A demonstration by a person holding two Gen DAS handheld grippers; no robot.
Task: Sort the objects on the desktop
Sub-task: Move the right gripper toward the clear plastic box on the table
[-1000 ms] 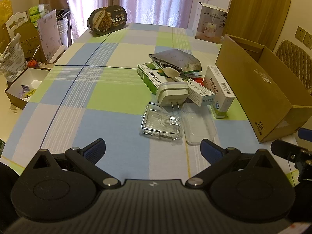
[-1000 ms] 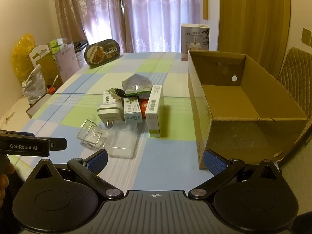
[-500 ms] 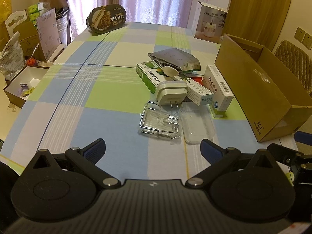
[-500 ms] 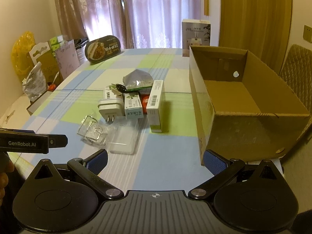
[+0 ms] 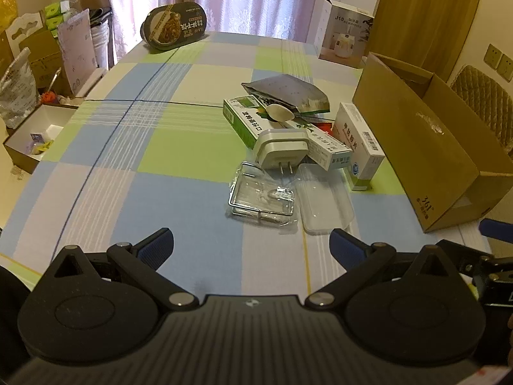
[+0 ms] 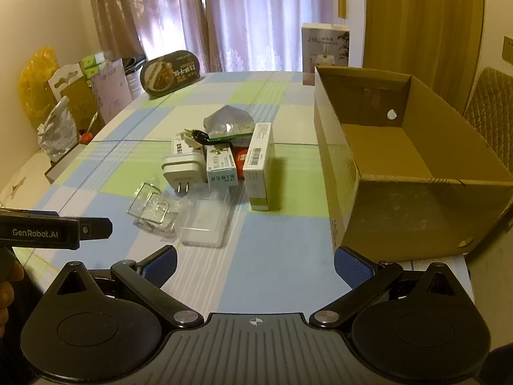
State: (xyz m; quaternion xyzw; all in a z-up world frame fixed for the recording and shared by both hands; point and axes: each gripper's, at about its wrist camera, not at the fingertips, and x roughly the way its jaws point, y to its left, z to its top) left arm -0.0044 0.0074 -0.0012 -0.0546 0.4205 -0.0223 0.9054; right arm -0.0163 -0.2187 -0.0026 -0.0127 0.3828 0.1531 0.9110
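Observation:
A heap of small items lies mid-table: a white plug adapter, a green-and-white box, a white carton, a silver pouch, a wire-framed clear dish and a clear plastic lid. An open cardboard box stands to their right, with nothing inside. My left gripper hovers open near the table's front edge, short of the dish. My right gripper is open too, in front of the cardboard box's near corner.
A dark oval food container leans at the table's far left. A white appliance carton stands at the far right. Bags and boxes crowd the floor left of the table. A chair sits right of the cardboard box.
Both grippers have crept slightly forward and up, toward the heap. Nothing on the table has moved, and both stay open.

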